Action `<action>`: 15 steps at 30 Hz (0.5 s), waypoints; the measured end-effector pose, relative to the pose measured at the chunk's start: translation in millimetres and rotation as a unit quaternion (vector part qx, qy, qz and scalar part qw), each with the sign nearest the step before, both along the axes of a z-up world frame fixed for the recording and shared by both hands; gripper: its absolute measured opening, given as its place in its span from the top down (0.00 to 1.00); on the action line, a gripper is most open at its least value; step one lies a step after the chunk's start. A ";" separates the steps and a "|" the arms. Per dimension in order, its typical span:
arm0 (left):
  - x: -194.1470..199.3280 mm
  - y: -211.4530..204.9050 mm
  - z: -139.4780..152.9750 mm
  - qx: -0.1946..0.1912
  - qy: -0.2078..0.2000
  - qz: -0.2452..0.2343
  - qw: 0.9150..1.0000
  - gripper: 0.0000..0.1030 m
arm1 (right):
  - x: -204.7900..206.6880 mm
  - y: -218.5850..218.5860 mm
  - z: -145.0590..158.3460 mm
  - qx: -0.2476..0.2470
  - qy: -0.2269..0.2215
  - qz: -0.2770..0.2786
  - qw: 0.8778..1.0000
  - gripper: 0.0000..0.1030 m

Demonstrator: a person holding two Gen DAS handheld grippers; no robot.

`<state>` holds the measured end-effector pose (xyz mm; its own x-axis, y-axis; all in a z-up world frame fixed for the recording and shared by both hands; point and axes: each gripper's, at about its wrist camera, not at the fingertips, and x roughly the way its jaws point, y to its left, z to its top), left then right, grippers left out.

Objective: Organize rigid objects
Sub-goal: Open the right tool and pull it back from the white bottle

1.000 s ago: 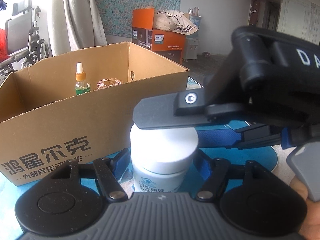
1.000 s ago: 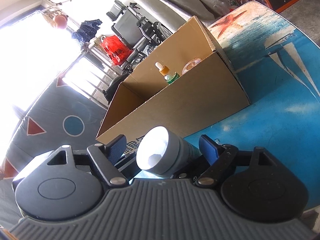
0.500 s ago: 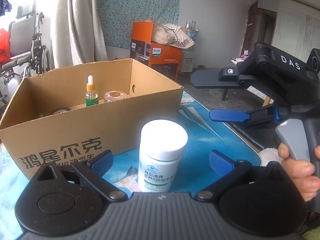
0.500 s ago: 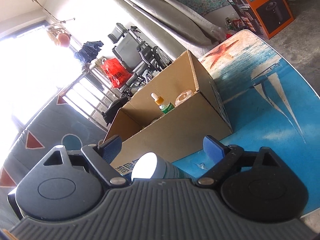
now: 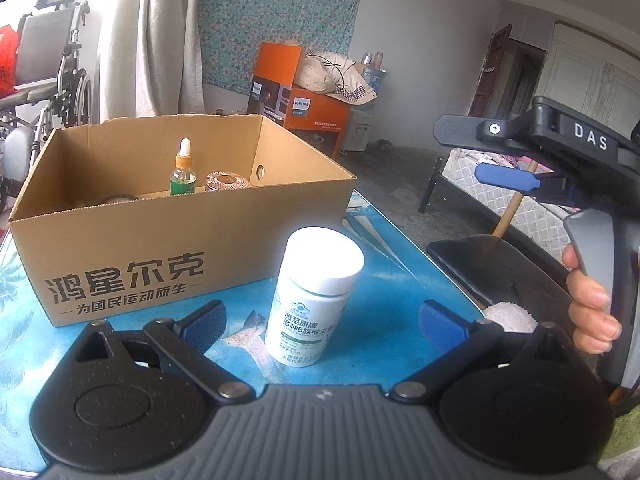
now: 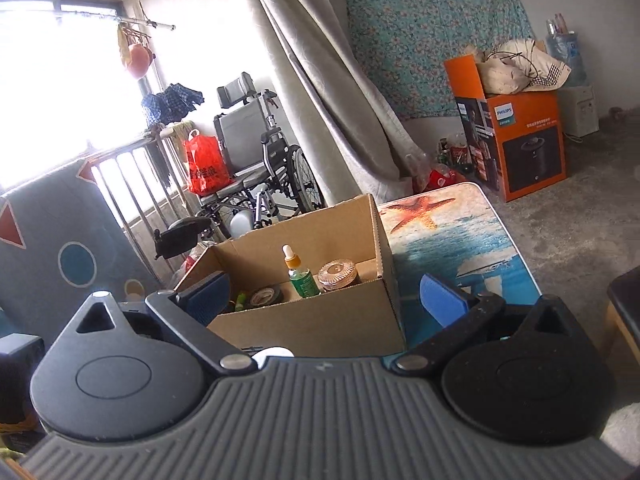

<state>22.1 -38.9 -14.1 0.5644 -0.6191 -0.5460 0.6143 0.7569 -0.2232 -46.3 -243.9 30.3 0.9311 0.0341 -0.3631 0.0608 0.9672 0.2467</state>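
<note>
Now the white bottle (image 5: 316,296) stands upright on the blue table (image 5: 384,276), just in front of the cardboard box (image 5: 160,240), btwn the left gripper (image 5: 322,322) fingers, untouched; jaws wide. Right gripper (image 6: 324,294), jaws just opened wide, holds nothing. Only the right view shows a tape roll (image 6: 264,295) in the box w/ the dropper bottle (image 6: 302,276); bottle there is a white sliver.

The pill bottle (image 5: 316,296) stood upright on the worktop (image 5: 384,280), just before the cardboard box (image 5: 160,248); inside the box, the dropper bottle (image 5: 183,172) stood left of the jar (image 5: 227,181).
</note>
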 end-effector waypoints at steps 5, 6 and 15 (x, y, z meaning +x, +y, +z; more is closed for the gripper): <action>-3.7 -1.1 1.3 0.000 0.005 -0.006 1.000 0.00 | -4.1 18.0 2.8 -0.101 0.000 -0.051 0.994 0.01; -4.0 -1.4 1.5 0.000 0.007 -0.007 1.000 0.00 | -4.5 20.8 2.8 -0.114 0.003 -0.056 0.992 0.01; -7.0 -0.4 4.2 -0.008 0.010 -0.001 1.000 0.00 | -10.4 29.4 4.4 -0.157 0.008 -0.052 0.986 0.01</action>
<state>15.1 -39.3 -9.9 0.5520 -0.6290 -0.5474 0.6117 0.7516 -0.2469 -56.7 -214.5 34.7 0.9178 -0.1784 -0.3546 0.1660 0.9840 -0.0653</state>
